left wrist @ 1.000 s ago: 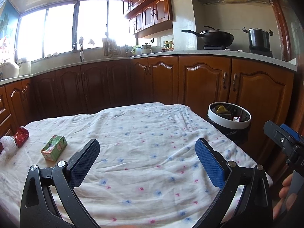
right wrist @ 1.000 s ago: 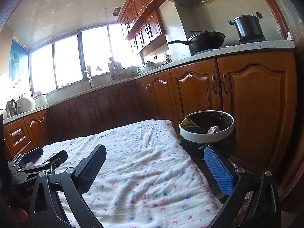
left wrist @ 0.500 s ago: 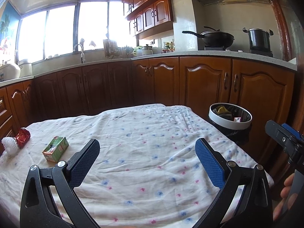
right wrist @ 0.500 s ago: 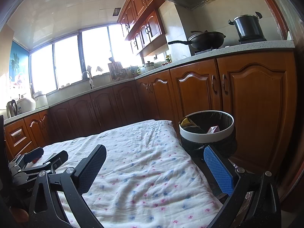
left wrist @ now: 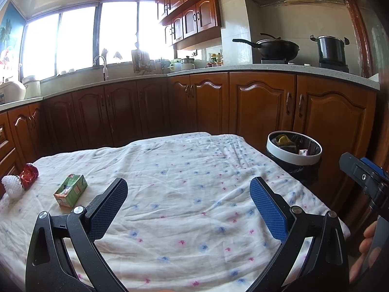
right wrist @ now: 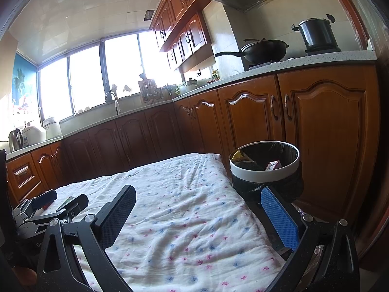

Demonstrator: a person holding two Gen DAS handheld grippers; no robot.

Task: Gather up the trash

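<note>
Currently the green carton [left wrist: 70,190] lies on the desk's [left wrist: 184,194] flowered cloth at the near left, with a red wrapper [left wrist: 29,173] and a white netted piece [left wrist: 11,186] farther left by the edge. Off the far right corner stands the trash bin [left wrist: 293,156], lined in black, holding what looks like a yellow packet and a small pink box. I have my left gripper [left wrist: 188,202] spread wide and empty; my right gripper [right wrist: 198,213] likewise gapes empty over the cloth.
</note>
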